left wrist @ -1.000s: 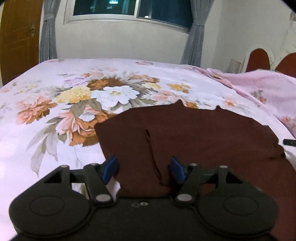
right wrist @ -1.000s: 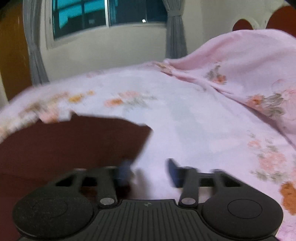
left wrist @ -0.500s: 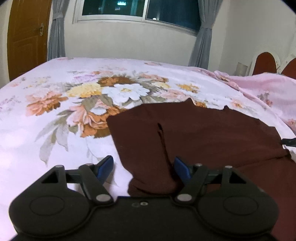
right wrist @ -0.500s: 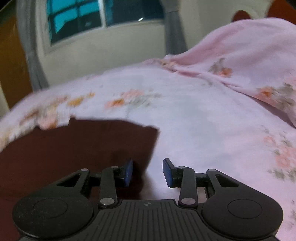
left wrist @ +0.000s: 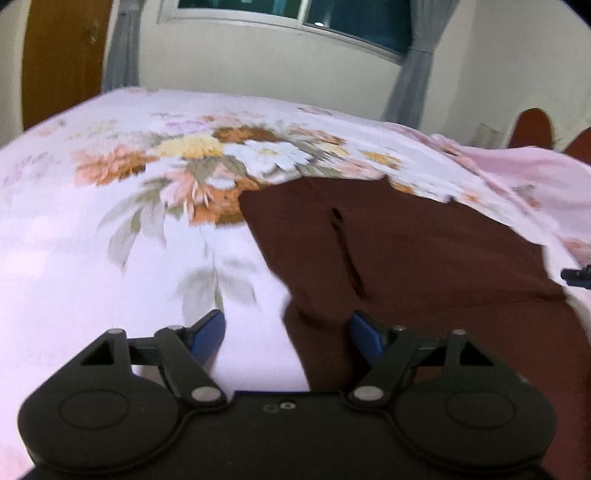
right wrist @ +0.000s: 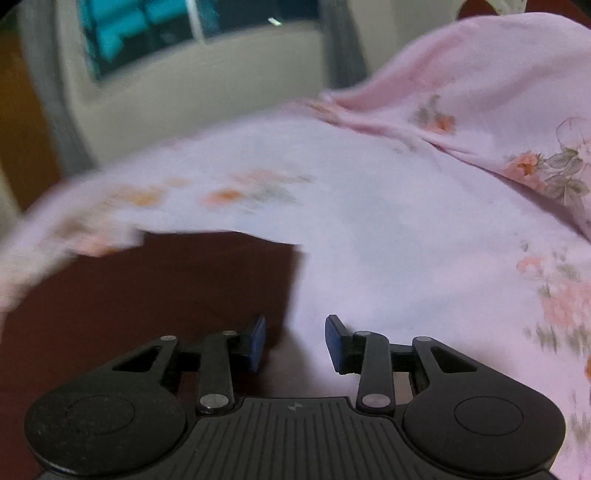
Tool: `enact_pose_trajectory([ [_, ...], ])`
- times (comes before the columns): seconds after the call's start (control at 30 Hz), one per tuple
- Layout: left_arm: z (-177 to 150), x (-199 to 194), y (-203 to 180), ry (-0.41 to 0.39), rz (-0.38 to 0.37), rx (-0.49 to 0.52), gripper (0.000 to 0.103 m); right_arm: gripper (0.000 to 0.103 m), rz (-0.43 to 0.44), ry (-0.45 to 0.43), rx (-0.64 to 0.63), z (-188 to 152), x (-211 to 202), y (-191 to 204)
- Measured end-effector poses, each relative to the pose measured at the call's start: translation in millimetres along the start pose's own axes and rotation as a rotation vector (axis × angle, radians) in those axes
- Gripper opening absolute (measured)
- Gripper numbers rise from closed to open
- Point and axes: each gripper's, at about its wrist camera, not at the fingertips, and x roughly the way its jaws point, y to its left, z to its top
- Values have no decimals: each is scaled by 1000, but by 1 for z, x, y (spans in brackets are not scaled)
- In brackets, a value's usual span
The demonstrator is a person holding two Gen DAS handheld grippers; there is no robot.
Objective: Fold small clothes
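A dark brown garment (left wrist: 424, 251) lies flat on the floral bed sheet, with a slit running down its middle. My left gripper (left wrist: 288, 336) is open at the garment's near left edge, the cloth lying between its blue fingertips. In the right wrist view the same garment (right wrist: 147, 295) fills the lower left. My right gripper (right wrist: 293, 341) is open over the garment's near right edge. Neither gripper holds anything.
The pink floral bed sheet (left wrist: 110, 229) covers the bed. A bunched pink quilt (right wrist: 498, 103) rises at the right. A wall with a window (left wrist: 295, 14), curtains and a wooden door (left wrist: 62, 59) stand beyond the bed.
My left gripper has slid left, so the garment's left edge now lies between its fingers. My right gripper has shifted slightly along the garment's right edge. Both stay open.
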Motion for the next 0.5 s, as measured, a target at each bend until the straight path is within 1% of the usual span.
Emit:
enact_pose_trajectory([
  [0.07, -21, -29, 6, 46, -78, -25, 73, 36, 107, 44, 21, -25, -45, -4],
  [0.17, -61, -78, 12, 113, -236, -57, 72, 36, 193, 118, 37, -79, -115, -14],
  [0.2, -72, -91, 13, 138, -280, -64, 71, 36, 215, 155, 37, -94, -130, -17],
  [0.23, -84, -104, 12, 166, -307, -64, 71, 36, 232, 206, 43, -112, -145, -19],
  [0.27, -94, -114, 10, 188, -307, -44, 70, 36, 246, 250, 56, -130, -158, -22],
  [0.3, -102, -125, 6, 200, -305, -14, 70, 36, 247, 271, 60, -143, -169, -23],
  [0.33, -108, -134, 5, 215, -314, -11, 70, 36, 244, 284, 85, -156, -179, -24],
  [0.4, -117, -144, 5, 243, -342, -33, 69, 36, 287, 309, 184, -172, -191, -34],
  [0.47, -125, -147, 8, 256, -373, -66, 56, 36, 310, 315, 229, -181, -201, -35],
  [0.5, -128, -147, 12, 261, -395, -97, 54, 36, 340, 326, 259, -182, -201, -36],
])
